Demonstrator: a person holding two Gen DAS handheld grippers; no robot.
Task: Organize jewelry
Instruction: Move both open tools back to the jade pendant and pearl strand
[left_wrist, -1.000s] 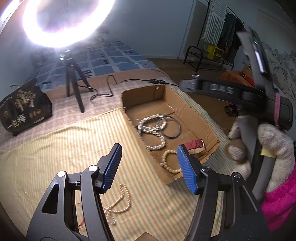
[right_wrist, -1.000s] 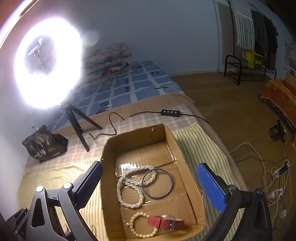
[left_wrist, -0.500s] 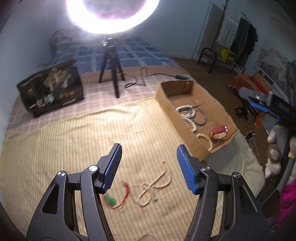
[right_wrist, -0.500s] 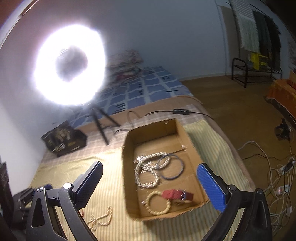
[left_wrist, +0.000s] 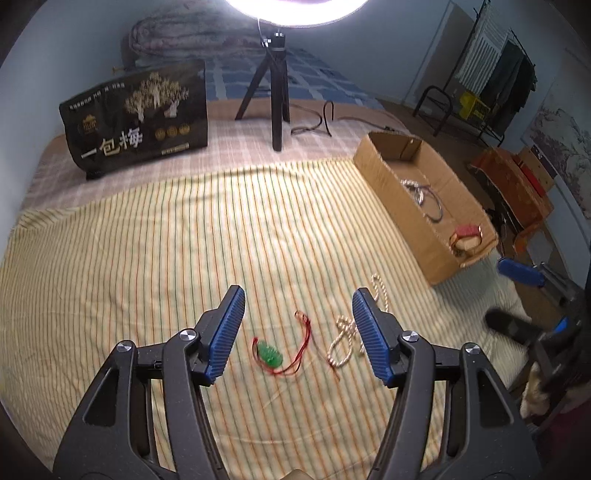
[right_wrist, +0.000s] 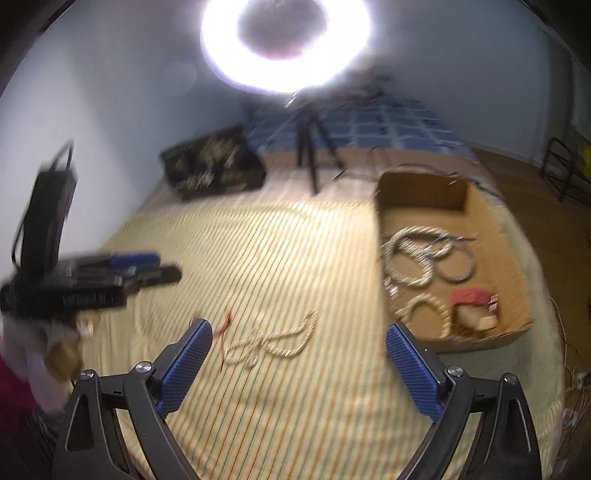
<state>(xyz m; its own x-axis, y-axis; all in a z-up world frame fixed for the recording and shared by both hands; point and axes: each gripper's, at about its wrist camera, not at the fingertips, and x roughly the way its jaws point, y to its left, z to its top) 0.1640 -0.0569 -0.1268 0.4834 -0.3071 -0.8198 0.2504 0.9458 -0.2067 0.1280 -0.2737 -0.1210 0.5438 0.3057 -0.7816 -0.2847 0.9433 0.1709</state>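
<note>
A green pendant on a red cord (left_wrist: 271, 355) and a cream bead necklace (left_wrist: 347, 328) lie on the striped cloth (left_wrist: 166, 258). My left gripper (left_wrist: 298, 336) is open and empty, hovering just above them, the pendant between its fingers. My right gripper (right_wrist: 299, 369) is open and empty, close above the cloth with the bead necklace (right_wrist: 273, 339) just ahead. The cardboard box (left_wrist: 399, 199) at the right holds a pearl necklace (right_wrist: 406, 258), a dark ring (right_wrist: 458, 262), a bead bracelet (right_wrist: 424, 310) and a red-strapped watch (right_wrist: 471, 299). The right wrist view is blurred.
A ring light on a black tripod (left_wrist: 277, 96) and a dark printed bag (left_wrist: 136, 114) stand at the back of the bed. A cable (left_wrist: 317, 122) runs behind the box. The bed edge drops off past the box; a clothes rack (left_wrist: 480, 74) stands beyond.
Both grippers have swung left, away from the box, and come down toward the loose jewelry on the cloth. The pendant and bead necklace now lie between the left fingers. Both stay open.
</note>
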